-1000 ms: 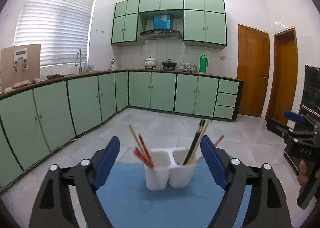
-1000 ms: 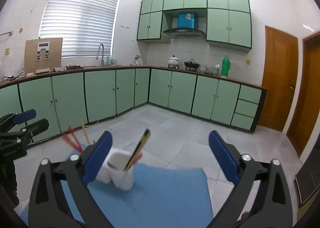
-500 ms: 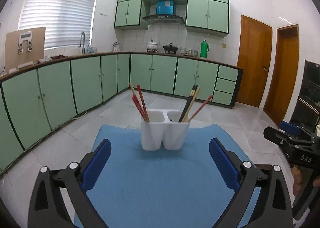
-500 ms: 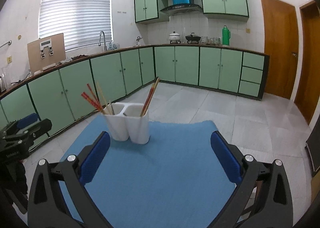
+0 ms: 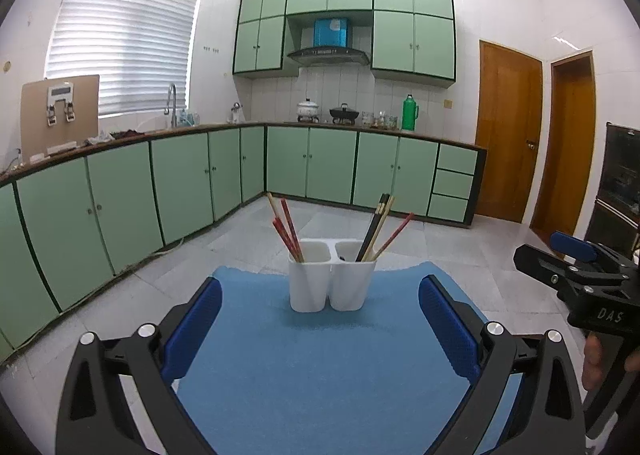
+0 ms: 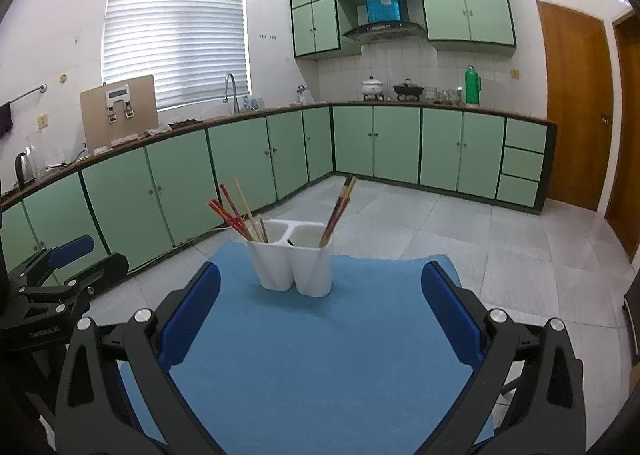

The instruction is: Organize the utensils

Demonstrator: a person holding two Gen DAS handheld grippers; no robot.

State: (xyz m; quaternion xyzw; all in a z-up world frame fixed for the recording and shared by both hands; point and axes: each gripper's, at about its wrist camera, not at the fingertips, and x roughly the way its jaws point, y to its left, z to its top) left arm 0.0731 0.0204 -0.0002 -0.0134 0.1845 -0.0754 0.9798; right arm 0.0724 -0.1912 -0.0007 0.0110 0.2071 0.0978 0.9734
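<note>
A: How do the left tongs (image 5: pixel 320 329) stand?

B: Spread wide, blue pads (image 5: pixel 194 327) far apart, nothing between them but the blue mat (image 5: pixel 320 375) below. They hang over the near part of the mat and point slightly downward.

A: And the right tongs (image 6: pixel 320 319)?

B: Also wide apart and empty, over the same mat. In the left view they show at the right edge, with a hand (image 5: pixel 594 359) gripping the handle beneath.

A: Where is the utensil holder?

B: The white two-cup holder (image 5: pixel 332 281) stands upright on the far part of the mat, well ahead of both pairs of tongs and clear of their pads.

A: What does it hold?

B: In the left cup, red chopsticks (image 5: pixel 286 229) and a pale wooden one lean to the left. In the right cup, black chopsticks (image 5: pixel 374 225), a pale stick and one red chopstick (image 5: pixel 394 237) lean to the right.

A: What lies beyond?

B: A grey tiled floor (image 5: pixel 460 255), then green cabinets (image 5: pixel 332 165) around the corner, with a pot and a green flask (image 5: pixel 409 112) on top, and wooden doors (image 5: pixel 508 131) to the right.
</note>
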